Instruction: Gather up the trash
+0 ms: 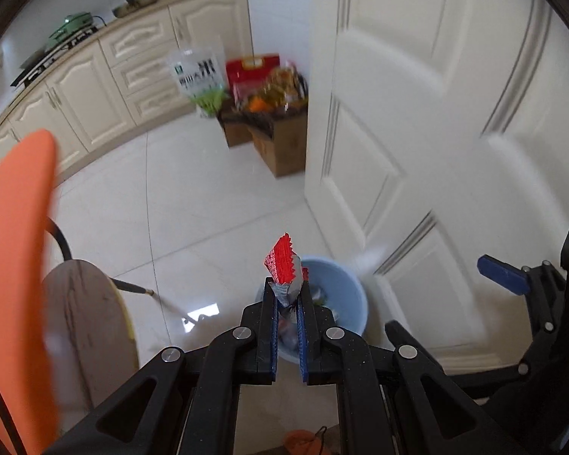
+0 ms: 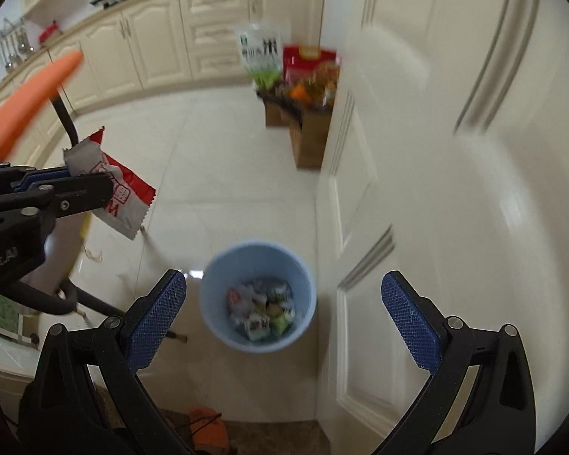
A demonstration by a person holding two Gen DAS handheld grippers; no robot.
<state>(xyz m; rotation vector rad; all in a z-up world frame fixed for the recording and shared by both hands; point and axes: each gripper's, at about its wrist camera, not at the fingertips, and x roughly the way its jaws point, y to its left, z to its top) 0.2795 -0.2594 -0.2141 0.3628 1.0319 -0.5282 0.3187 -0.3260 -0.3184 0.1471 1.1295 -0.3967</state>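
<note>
while the left gripper (image 1: 287, 299) had its jaws clenched on a red and silver wrapper (image 1: 282, 265), it hung above the white tile floor (image 1: 193, 204), just left of a light blue bin (image 2: 258, 295). bin sat on the floor beside a white door (image 2: 455, 151), crumpled wrappers inside. right gripper (image 2: 284, 318) was over the bin, jaws released wide, holding nothing. orange chair (image 1: 15, 265) at left.

Black linkage tools (image 2: 284, 316), blue textured pads (image 2: 157, 318), silver pivot screws (image 1: 242, 332).
</note>
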